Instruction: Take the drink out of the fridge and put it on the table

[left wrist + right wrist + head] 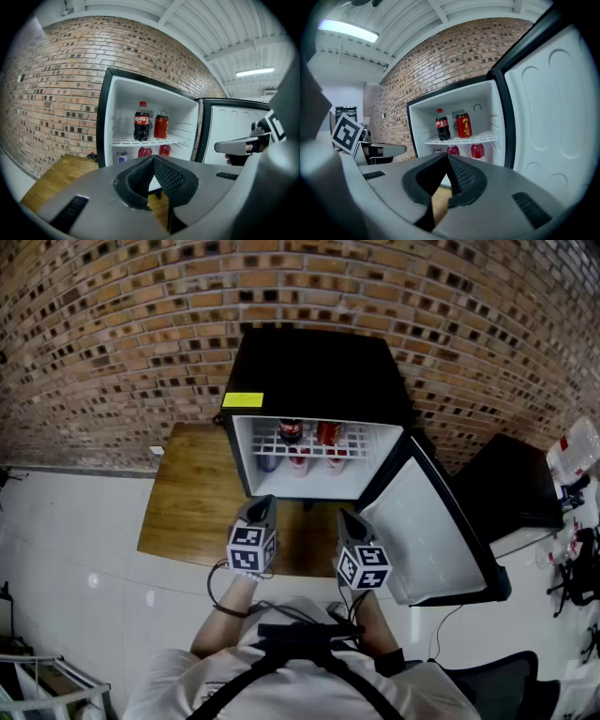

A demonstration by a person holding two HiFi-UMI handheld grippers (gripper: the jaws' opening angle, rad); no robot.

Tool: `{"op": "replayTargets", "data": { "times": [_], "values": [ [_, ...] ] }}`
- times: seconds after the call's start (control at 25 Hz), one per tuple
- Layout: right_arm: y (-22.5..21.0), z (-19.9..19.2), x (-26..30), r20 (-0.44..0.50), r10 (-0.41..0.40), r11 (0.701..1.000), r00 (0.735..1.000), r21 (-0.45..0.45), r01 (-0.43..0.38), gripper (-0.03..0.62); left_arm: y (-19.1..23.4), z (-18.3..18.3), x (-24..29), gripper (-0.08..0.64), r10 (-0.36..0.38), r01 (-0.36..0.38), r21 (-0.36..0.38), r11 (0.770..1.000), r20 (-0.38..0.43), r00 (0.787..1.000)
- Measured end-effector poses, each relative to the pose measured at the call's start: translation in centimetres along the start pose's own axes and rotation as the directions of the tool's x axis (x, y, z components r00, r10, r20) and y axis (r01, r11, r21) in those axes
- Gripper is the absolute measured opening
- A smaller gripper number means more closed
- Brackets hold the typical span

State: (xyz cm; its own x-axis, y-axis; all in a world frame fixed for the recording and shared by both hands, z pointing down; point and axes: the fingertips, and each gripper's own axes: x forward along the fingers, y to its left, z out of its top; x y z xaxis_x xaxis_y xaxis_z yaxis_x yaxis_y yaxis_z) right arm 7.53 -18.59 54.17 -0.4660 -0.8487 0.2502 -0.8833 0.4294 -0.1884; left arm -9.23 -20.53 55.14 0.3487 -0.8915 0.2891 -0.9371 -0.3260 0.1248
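The black mini fridge stands open on the wooden table. A cola bottle and a red can stand on its upper wire shelf. Two red bottles and a small pale can sit below. My left gripper and right gripper hover side by side in front of the fridge opening, well short of the drinks. Both are shut with nothing between the pads.
The fridge door swings out to the right, close beside my right gripper. A brick wall backs the fridge. A black box and clutter stand at the far right. White floor lies to the left.
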Motion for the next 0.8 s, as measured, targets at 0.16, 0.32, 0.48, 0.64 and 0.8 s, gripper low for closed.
{"op": "replayTargets", "data": {
  "times": [0.16,0.32,0.48,0.64,0.8],
  "values": [
    [-0.1,0.1,0.2,0.001,-0.001,1.000,1.000,-0.003,0.001,0.017,-0.1,0.0,0.3,0.000,-0.005,0.005,0.002,1.000,0.002,1.000],
    [-0.1,0.4,0.2,0.004,0.004,1.000,1.000,-0.005,-0.003,0.017,-0.1,0.1,0.4,0.000,-0.005,0.005,0.003,1.000,0.002,1.000],
    [-0.2,0.3,0.2,0.002,0.003,1.000,1.000,-0.004,-0.003,0.017,-0.1,0.3,0.5,0.000,-0.005,0.005,0.003,1.000,0.012,1.000],
    [-0.2,0.4,0.2,0.001,0.003,1.000,1.000,-0.006,-0.003,0.017,-0.2,0.5,0.5,0.000,-0.006,0.006,0.014,1.000,0.016,1.000],
    [-0.4,0.4,0.4,0.004,0.001,1.000,1.000,-0.005,-0.001,0.017,0.0,1.1,1.4,0.057,-0.005,0.004,0.034,0.999,0.025,1.000]
  ]
}}
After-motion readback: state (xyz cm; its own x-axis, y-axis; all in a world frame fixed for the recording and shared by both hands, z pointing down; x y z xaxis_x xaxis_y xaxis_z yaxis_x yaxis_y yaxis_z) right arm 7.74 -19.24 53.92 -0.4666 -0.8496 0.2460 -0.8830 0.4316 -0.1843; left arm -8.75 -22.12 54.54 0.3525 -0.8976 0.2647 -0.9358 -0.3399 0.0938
